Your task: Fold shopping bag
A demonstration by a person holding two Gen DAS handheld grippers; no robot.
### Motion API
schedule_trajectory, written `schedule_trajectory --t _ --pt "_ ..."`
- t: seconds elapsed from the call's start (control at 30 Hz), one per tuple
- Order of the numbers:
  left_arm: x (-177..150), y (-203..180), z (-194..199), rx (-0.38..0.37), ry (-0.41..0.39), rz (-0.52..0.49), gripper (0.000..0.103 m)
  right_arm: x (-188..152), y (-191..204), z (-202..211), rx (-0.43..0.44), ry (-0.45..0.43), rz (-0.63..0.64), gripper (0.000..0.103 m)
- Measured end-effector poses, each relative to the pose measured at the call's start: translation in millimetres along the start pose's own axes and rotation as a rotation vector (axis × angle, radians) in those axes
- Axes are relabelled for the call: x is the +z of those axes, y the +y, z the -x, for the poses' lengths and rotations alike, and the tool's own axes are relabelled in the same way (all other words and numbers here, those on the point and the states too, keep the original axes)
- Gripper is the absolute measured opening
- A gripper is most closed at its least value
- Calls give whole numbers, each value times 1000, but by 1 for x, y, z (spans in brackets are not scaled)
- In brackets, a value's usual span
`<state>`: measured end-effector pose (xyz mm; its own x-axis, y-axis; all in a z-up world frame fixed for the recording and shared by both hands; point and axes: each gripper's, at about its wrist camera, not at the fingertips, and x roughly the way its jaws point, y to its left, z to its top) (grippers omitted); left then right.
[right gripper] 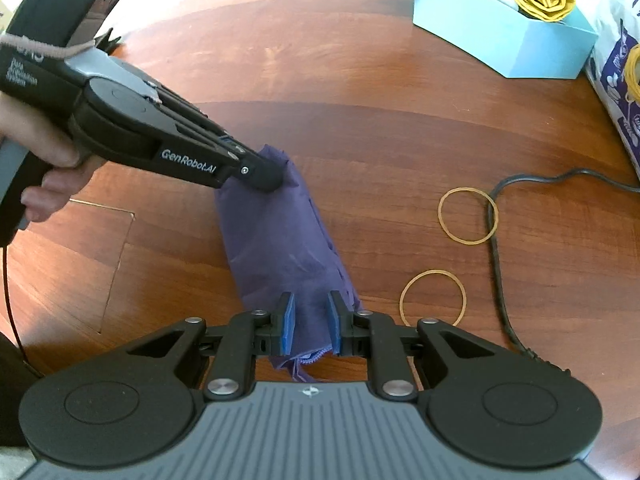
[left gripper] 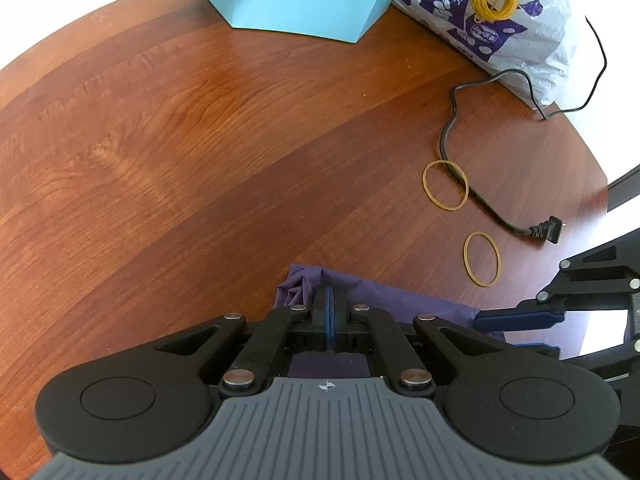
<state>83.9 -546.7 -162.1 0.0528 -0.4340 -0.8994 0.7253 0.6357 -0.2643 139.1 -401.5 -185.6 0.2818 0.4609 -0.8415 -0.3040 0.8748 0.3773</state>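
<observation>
Between the two claws, on the wooden counter (right gripper: 360,128), lies the purple shopping bag (right gripper: 280,240), already gathered into a long, narrow bundle. Its long axis runs from the left claw (right gripper: 276,178) at the far end down to the right claw (right gripper: 311,326) at the near end, so each claw has one end of the bundle. Seen from the right wrist, the left claw's tips are pressed together and bear on the bag's far end; from its own camera the pads meet with bunched purple cloth just past them, so it looks clamped on the fabric, though the pinch itself is hidden by the tips. The right claw stands partly apart, its blue pads either side of the near end; cloth fills the gap and seems to touch both pads, so I judge it a light grip on the bundle, not a firm one. Any coming fold or roll would turn on that end-to-end line, and the right claw is the nearer one to the loose tail of fabric (right gripper: 300,368) that sticks out under its body. Two rubber bands (right gripper: 468,216) lie just to the right of the bag, one crossed by a black power cord (right gripper: 496,264). How many layers the bundle has, and where the handles are, cannot be made out. Farther off, a light blue box (right gripper: 500,40) and a printed plastic bag (left gripper: 492,20) are cut off by the frame edge.
</observation>
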Motion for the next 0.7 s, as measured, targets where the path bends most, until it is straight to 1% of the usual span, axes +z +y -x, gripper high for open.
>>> schedule_trajectory --t 0.13,0.2,0.3,0.43,0.7 --pt "3 0 8 4 -5 46 3 0 3 -2 -11 -7 10 22" --pt "1 0 20 27 -43 55 3 0 3 -2 -10 -6 9 23" --pt "-1 5 26 31 -61 82 3 0 3 -2 -11 -9 10 23" --pt "0 9 21 53 -53 87 3 0 3 -3 -13 -11 12 24" --pt "0 18 6 40 -29 102 4 -1 1 -3 -7 -17 5 25"
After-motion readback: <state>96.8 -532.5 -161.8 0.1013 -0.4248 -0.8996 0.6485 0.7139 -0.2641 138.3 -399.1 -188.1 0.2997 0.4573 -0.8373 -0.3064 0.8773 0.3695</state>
